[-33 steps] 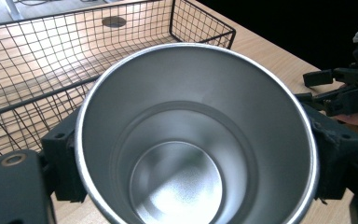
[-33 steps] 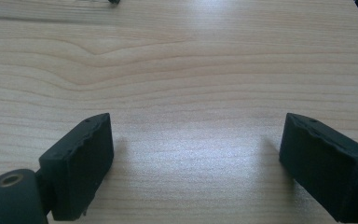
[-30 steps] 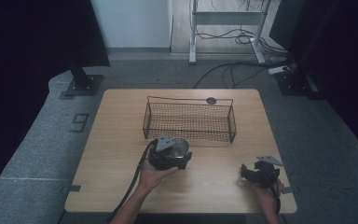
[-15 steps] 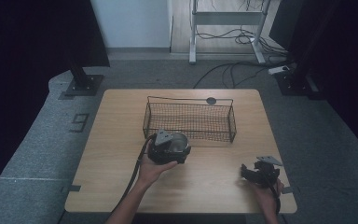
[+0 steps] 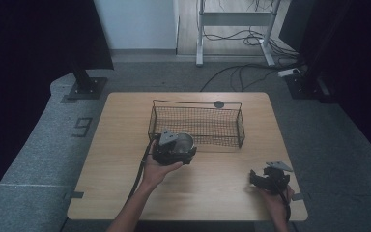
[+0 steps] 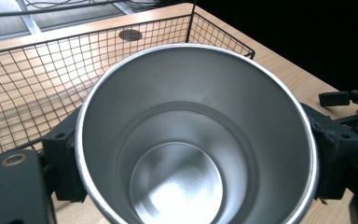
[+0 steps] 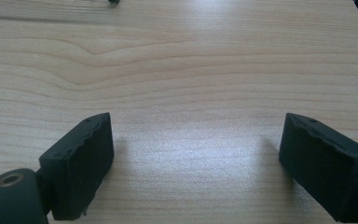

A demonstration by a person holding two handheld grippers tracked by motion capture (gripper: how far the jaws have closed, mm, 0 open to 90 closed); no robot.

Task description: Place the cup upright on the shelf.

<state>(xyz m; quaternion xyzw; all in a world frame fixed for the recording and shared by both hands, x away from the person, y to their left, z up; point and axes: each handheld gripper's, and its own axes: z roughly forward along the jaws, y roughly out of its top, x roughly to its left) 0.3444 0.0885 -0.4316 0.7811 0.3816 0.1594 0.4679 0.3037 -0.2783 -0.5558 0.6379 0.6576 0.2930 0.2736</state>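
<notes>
Steel cup [image 6: 196,135] clamped between our left gripper [image 5: 174,149] jaws, held just in front of the wire basket [image 5: 232,126], at its near-left wall. Right gripper [image 5: 269,180] low over the wooden table [image 5: 212,188], jaws wide, holding nothing.

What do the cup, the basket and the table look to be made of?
Cup: metal, probably steel, with a brushed satin sheen inside and a bright rim. Basket: thin dark wire mesh, likely coated metal. Table: pale wood or wood-look laminate, with visible grain; which of the two is unclear.
</notes>
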